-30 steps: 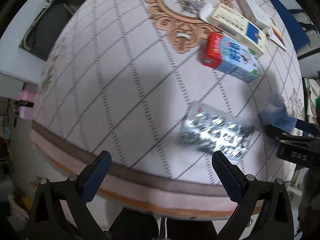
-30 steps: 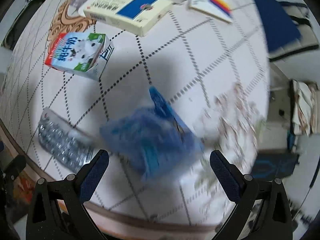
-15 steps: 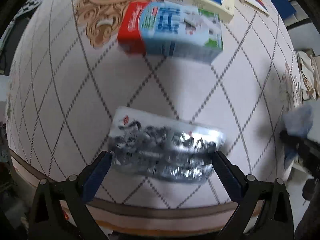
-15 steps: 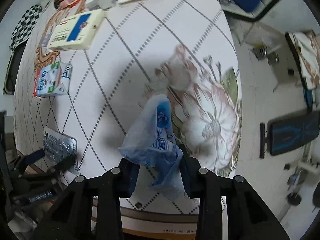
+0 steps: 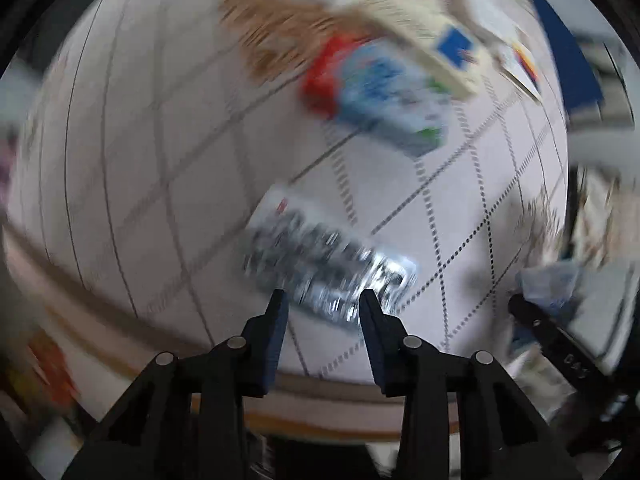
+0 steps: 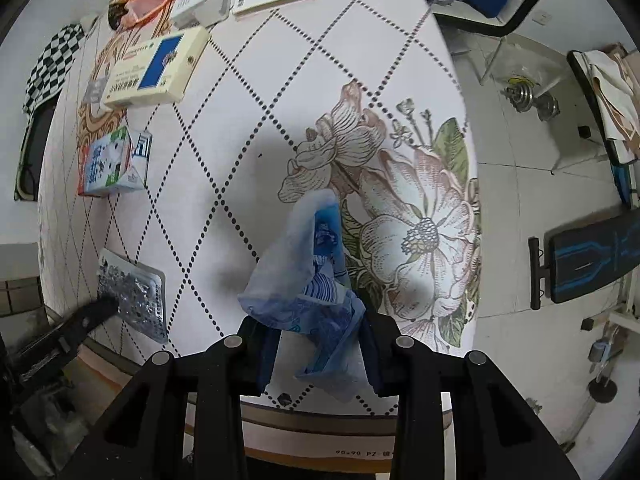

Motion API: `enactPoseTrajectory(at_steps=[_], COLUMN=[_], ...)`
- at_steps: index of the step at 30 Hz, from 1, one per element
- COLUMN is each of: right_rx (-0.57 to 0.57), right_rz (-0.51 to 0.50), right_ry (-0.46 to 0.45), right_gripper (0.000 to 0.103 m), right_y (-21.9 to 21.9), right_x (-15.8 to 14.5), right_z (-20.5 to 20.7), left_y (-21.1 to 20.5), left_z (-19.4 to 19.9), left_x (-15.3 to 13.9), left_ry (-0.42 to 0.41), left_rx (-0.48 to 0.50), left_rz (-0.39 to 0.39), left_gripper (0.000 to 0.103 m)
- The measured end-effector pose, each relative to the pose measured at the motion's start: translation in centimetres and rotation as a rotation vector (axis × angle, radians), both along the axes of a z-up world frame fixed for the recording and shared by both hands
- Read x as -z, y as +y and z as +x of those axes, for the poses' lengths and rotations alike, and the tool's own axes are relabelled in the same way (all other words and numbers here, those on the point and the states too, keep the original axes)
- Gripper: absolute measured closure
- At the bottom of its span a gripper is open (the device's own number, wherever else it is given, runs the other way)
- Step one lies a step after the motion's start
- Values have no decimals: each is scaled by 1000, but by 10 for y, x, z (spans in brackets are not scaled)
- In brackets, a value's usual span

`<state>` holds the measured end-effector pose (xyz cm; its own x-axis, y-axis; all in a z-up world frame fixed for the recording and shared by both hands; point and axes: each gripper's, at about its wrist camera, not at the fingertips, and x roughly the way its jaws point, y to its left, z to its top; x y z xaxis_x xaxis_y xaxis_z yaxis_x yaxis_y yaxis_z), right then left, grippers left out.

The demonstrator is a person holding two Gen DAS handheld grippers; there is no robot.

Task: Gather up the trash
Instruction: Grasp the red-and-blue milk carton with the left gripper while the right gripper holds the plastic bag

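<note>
We see both grippers just closed: the left gripper (image 5: 322,306) nips the foil pack (image 5: 328,268) at six o'clock, the right gripper (image 6: 318,344) clamps the blue bag (image 6: 308,280), both ready to lift off the table (image 6: 240,160).

Home room, floral tablecloth (image 6: 400,208), weight bench (image 6: 592,252)

Just under the right fingers, small print on the tabletop's front edge (image 6: 362,453) reads "90x90 PZ", with the rest hidden. In the left wrist view, the black arm (image 5: 560,354) off to the right of the fingers carries pale letters, something like "DAS", too blurred to be sure. Far ahead-left of the right fingers, the cream box (image 6: 154,68) and the milk carton (image 6: 112,162) bear Chinese print too small to read.
</note>
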<state>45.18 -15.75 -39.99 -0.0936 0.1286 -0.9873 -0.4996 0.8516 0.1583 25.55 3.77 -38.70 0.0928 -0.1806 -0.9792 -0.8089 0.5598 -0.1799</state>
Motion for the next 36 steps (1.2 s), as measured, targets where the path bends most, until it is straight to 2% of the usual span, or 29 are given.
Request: enactPoseTrajectory(at_steps=[1, 3, 4, 6, 14, 19, 22, 24, 26, 27, 31, 33, 36], right_rx=[21, 57, 78, 101, 124, 156, 154, 154, 147, 148, 159, 173, 155], right_rz=[7, 13, 16, 22, 34, 14, -19, -33, -21, -25, -1, 5, 3], right_ry=[1, -4, -4, 2, -19, -30, -28, -14, -1, -5, 4, 6, 7], right_gripper=[66, 66, 66, 66, 66, 65, 62, 55, 34, 30, 28, 26, 26], right_y=[-1, -2, -3, 0, 1, 1, 4, 6, 9, 9, 5, 0, -3], right_x=[-1, -2, -1, 2, -3, -4, 2, 8, 9, 8, 6, 5, 6], right_z=[1, 2, 4, 6, 10, 16, 21, 24, 24, 25, 26, 27, 28], left_y=[5, 12, 14, 23, 31, 28, 25, 15, 13, 12, 18, 26, 36], left_z=[-11, -22, -24, -24, -9, 13, 24, 26, 27, 26, 6, -5, 7], left_x=[10, 28, 34, 33, 33, 25, 26, 23, 21, 20, 19, 10, -7], left_ry=[-7, -15, -14, -60, 11, 25, 33, 18, 9, 6, 13, 5, -3], left_rx=[-80, -182, -224, -299, -388, -377, -366, -359, -347, -342, -393, -407, -275], left_rz=[-73, -186, -221, -227, -187, -146, -148, -151, -148, -144, -158, -137, -66], left_gripper=[69, 69, 67, 66, 65, 65, 65, 65, 65, 65, 65, 65, 65])
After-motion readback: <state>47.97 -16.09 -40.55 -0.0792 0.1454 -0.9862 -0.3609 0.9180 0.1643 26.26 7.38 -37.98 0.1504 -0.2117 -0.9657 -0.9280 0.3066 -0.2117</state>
